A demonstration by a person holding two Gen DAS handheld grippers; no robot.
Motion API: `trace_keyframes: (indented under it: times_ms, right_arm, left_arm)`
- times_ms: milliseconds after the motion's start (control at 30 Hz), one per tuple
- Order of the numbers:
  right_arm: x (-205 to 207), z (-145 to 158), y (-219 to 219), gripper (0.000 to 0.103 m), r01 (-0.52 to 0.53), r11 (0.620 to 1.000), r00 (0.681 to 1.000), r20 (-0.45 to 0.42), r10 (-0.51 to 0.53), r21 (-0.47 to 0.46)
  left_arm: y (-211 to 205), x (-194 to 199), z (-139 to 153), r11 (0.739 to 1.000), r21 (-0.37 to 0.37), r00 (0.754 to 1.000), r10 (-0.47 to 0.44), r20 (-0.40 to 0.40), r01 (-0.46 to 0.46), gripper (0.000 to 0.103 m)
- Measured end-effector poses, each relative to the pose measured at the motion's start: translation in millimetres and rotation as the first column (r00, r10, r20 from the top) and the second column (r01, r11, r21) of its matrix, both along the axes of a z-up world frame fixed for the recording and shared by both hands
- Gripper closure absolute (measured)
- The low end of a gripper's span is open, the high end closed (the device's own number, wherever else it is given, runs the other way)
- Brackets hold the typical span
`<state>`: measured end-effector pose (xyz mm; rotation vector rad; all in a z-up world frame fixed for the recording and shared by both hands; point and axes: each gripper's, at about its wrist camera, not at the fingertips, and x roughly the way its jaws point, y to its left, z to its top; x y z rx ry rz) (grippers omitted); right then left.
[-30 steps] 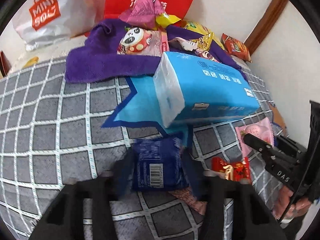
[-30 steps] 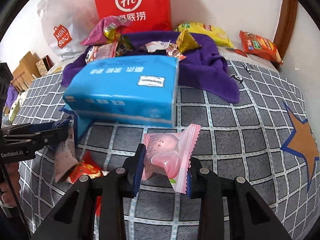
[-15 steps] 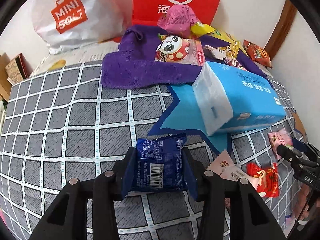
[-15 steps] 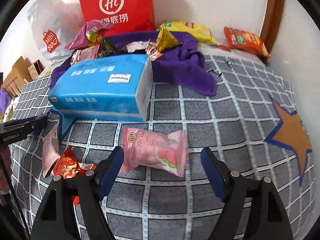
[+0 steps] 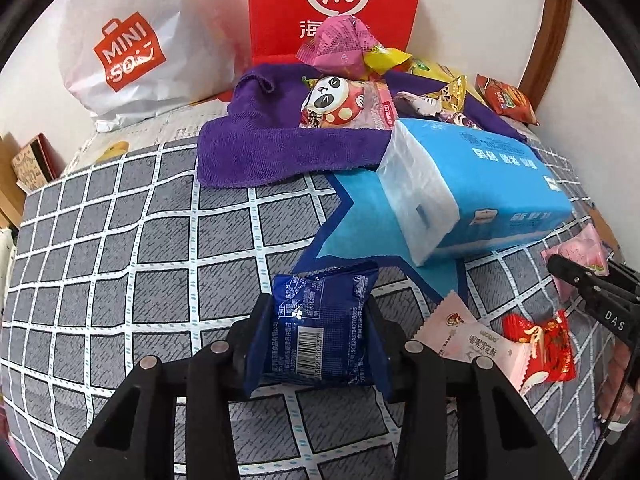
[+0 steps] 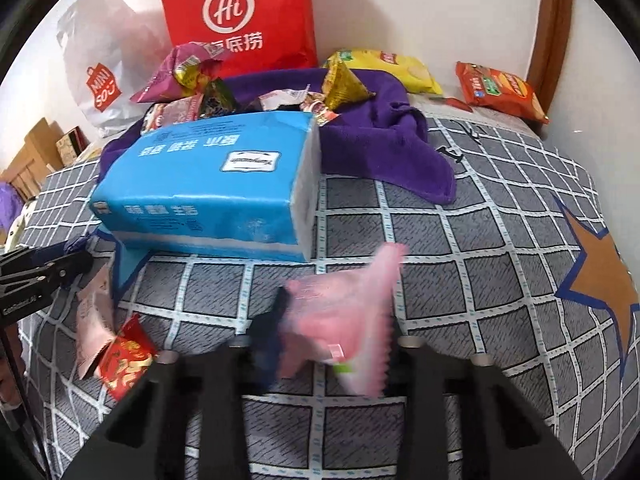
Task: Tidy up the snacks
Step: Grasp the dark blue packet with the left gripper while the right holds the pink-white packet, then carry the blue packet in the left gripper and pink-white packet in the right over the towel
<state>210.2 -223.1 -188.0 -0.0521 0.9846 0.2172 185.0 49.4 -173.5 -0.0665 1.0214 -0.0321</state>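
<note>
Left hand-held gripper (image 5: 320, 344) clamped on blue snack packet (image 5: 322, 332), lifted over bed (image 5: 120, 240) middle for sorting. Right hand-held gripper (image 6: 332, 340) jaws just closed, gripping pink candy packet (image 6: 340, 320); blurred. Blue tissue pack (image 6: 208, 188) blocks way to purple towel (image 5: 260, 156) pile at bed's far edge. Open room on near checkered cover.

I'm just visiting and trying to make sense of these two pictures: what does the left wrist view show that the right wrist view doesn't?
Only the left wrist view shows the dark blue snack packet clamped in the left gripper, and the panda packet face-on.

Only the right wrist view shows the orange star on the bedspread and the whole yellow chip bag.

Both show the blue tissue pack, purple towel, red Hi bag, and the pink packet in the right gripper, whose jaws have just been closing.
</note>
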Motion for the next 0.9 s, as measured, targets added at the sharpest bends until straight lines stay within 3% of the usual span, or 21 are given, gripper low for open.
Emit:
trace_keyframes:
  times_ms: [333, 900]
  right_arm:
    - [-9.1, 17.6, -4.4, 0.072, 0.014, 1.000, 1.000, 0.026, -0.014, -0.009]
    - [-11.2, 104.9, 1.5, 0.072, -0.010, 1.000, 0.983, 0.184, 0.010, 0.000]
  left_arm:
    - [0.5, -12.9, 24.8, 0.998, -0.061, 1.000, -0.009, 0.019, 0.010, 0.063]
    - [-27.6, -9.2, 99.3, 0.990, -0.113, 0.989, -0.074, 0.130, 0.089, 0.063]
